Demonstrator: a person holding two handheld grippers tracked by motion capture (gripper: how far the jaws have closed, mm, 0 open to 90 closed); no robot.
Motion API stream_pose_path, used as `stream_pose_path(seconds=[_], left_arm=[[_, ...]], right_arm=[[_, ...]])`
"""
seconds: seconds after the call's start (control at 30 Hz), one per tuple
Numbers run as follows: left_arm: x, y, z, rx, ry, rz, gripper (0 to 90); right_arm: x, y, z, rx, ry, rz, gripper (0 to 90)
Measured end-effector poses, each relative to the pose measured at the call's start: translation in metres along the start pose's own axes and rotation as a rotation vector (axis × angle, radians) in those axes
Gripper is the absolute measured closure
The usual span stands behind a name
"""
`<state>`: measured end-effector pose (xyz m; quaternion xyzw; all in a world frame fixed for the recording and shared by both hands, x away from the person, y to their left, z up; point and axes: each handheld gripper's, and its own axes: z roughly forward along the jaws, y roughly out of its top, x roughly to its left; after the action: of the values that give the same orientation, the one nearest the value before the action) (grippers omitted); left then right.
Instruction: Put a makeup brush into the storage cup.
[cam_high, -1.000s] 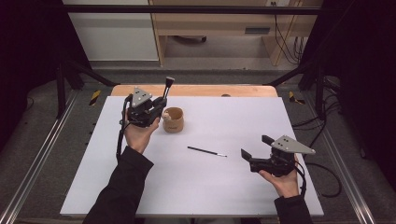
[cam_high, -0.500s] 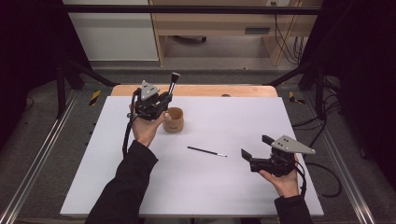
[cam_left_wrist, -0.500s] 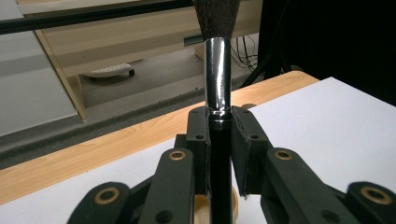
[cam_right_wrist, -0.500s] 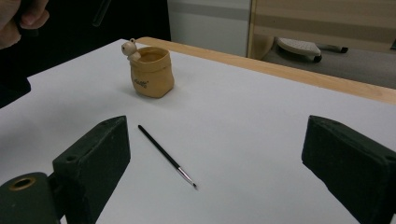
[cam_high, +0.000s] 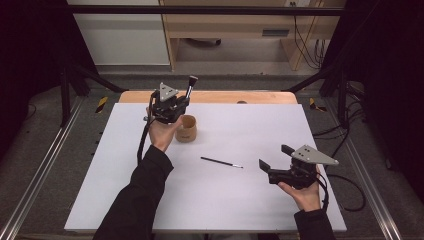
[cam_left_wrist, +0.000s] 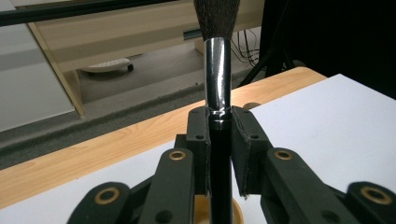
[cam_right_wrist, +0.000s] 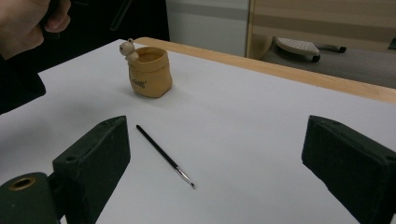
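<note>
Black jaws of the left gripper (cam_high: 181, 102) are clamped on the dark handle of a thick brush (cam_left_wrist: 218, 93), which stands upright between the pads with its shiny metal collar and dark bristles above them. In the high view this gripper is held up near the far edge of the white table (cam_high: 125, 200), towards its far left corner, with the brush head (cam_high: 192, 80) rising over the wooden strip along that edge. Just beside the gripper, on the side nearer the person, stands a small tan cup (cam_high: 186, 128), shaped like a sack; a little figure (cam_right_wrist: 127, 48) seems to perch on its rim, though it is too small to make out well.

A thin black paintbrush (cam_high: 221, 162) lies flat near the middle of the table, well apart from the cup and untouched by either gripper.

The right gripper (cam_high: 272, 160) is held low by the right edge, pointing towards the thin paintbrush. Its jaws stand wide apart with nothing between them, and from its own view the paintbrush (cam_right_wrist: 164, 156) and the cup (cam_right_wrist: 149, 71) lie on the white surface beyond them.
</note>
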<state>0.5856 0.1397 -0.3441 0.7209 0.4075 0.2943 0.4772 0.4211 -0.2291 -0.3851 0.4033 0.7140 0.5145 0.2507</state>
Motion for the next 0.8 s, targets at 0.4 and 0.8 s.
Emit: stream_pose_path(seconds=[0.4,0.8], left_arm=[[0.004,-0.005,0.016,0.002,-0.013,-0.013,77.8],[0.003,-0.008,0.033,0.009,-0.009,-0.008,77.8]], right_arm=[[-0.001,0.000,0.001,0.002,-0.001,-0.002,8.5],[-0.003,-0.001,0.000,0.000,-0.005,0.005,8.4]])
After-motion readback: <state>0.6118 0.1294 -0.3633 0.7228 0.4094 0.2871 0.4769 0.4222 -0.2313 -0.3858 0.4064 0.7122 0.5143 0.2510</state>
